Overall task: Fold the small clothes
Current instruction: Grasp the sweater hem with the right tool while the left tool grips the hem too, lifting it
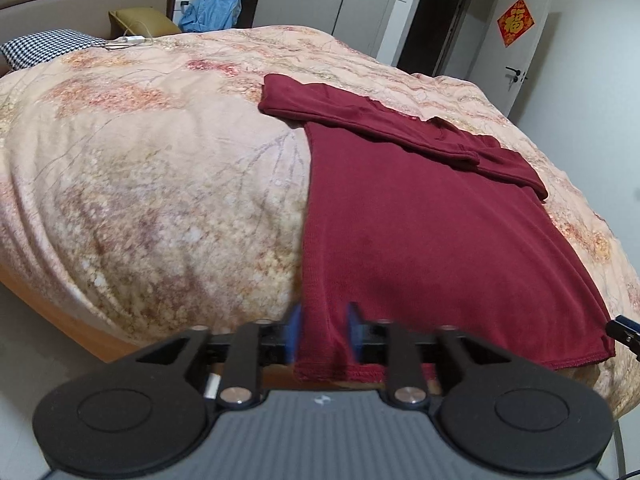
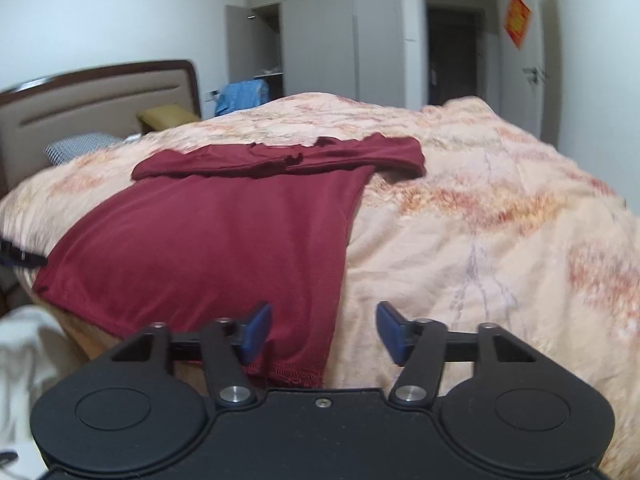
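Maroon knit fills the left wrist view: a long-sleeved top (image 1: 420, 216) lies flat on the floral quilt (image 1: 160, 184), its hem at the bed's near edge. Both sleeves appear already folded across the chest, forming a band along the far end. The left gripper (image 1: 323, 334) stands partly open with the hem's left corner between its blue pads (image 1: 295, 332); the cloth hangs slack there, so it looks released, not pinched. The other gripper's tip just shows at the picture's right edge.

From the right wrist view, the same top (image 2: 208, 248) lies left of centre, sleeves crossed at the far end. The right gripper (image 2: 323, 334) gapes wide at the hem's right corner; one pad (image 2: 256, 332) overlaps the fabric, the other sits over bare quilt (image 2: 500, 240). It holds nothing.

By my reading, the sleeve folds are done; the body remains at full length, so the hem-to-collar fold remains.
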A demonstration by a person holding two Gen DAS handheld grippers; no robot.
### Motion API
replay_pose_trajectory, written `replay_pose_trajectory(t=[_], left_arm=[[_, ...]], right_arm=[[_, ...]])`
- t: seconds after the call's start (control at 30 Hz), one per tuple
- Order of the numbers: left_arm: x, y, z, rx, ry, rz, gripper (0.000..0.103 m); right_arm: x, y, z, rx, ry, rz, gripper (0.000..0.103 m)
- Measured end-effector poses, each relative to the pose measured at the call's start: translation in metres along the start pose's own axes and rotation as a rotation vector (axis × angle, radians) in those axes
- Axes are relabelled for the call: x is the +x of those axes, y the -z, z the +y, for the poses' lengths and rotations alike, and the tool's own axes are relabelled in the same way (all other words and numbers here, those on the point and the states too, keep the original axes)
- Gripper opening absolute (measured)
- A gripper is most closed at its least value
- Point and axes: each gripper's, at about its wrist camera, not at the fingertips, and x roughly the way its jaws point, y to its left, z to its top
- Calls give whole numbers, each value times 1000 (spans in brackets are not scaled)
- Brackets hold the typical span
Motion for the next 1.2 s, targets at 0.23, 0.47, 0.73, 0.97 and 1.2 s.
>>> replay_pose_trajectory(t=[0.23,0.47,0.73,0.97,1.2], left_arm=[[-17,4,-9,73,-46,-67,98],[-19,8,-24,122,-66,-82,103],[-13,17,-38,150,-37,-56,103],[-13,28,-54,233,-25,-64,103],[-16,45,-76,353,12,-87,103]], right_arm=[[-9,13,35,-393,10,-36,101],[19,35,63,-649,83,3,102],[53,51,79,-765,222,-24,102],[34,55,80,-814,196,-208,71],[17,33,71,-695,97,-253,16]])
